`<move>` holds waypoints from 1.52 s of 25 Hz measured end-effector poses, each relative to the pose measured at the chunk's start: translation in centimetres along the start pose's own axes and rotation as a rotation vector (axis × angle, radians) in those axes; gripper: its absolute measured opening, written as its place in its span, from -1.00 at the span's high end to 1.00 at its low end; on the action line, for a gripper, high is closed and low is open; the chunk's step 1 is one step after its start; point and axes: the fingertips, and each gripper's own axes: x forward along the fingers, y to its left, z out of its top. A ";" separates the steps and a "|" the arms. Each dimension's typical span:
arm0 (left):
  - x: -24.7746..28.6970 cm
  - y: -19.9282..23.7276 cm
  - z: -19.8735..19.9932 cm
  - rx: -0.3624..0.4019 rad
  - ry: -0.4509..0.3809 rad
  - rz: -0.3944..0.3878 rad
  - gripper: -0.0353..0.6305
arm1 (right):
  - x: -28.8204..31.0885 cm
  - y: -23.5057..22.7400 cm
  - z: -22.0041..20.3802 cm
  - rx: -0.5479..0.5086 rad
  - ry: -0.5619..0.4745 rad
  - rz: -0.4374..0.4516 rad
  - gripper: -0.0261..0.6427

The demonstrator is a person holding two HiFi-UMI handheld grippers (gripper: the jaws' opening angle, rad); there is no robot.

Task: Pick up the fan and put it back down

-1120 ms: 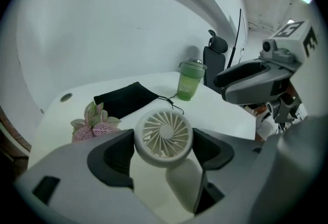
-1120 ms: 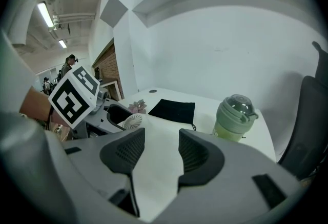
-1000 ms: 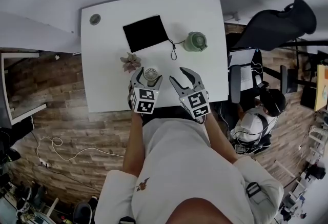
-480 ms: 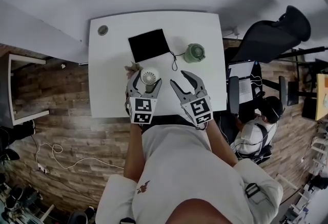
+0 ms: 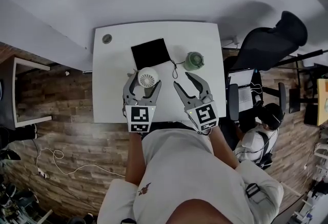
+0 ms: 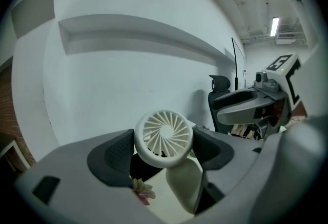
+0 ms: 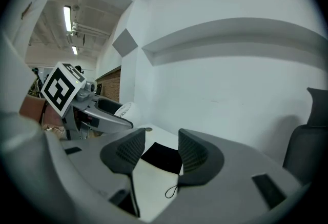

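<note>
A white desk (image 5: 110, 95) against a pale wall is shown in the head view, with a black pad (image 5: 150, 53) on it. The small white fan (image 5: 148, 77) is held above it by the left gripper (image 5: 146, 80), beside the right gripper (image 5: 183, 79). In the left gripper view the fan's round grille is clamped between wide-set pads (image 6: 110, 156), and in the right gripper view the jaws are parted with nothing held.

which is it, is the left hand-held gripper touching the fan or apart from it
Touching. The left gripper view shows the fan pinched between the dark pads of the left hand-held gripper, with no gap on either side.
</note>
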 end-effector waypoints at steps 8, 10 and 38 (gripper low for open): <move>-2.2 1.0 4.9 0.039 -0.118 0.040 -0.17 | -1.1 -1.3 4.5 -0.040 -0.089 -0.039 0.32; -2.8 1.3 6.0 0.048 -0.146 0.049 -0.16 | -1.4 -1.5 5.5 -0.046 -0.109 -0.048 0.32; -3.0 2.4 7.6 0.050 -0.190 0.035 -0.17 | -0.9 -2.2 8.0 -0.071 -0.144 -0.079 0.33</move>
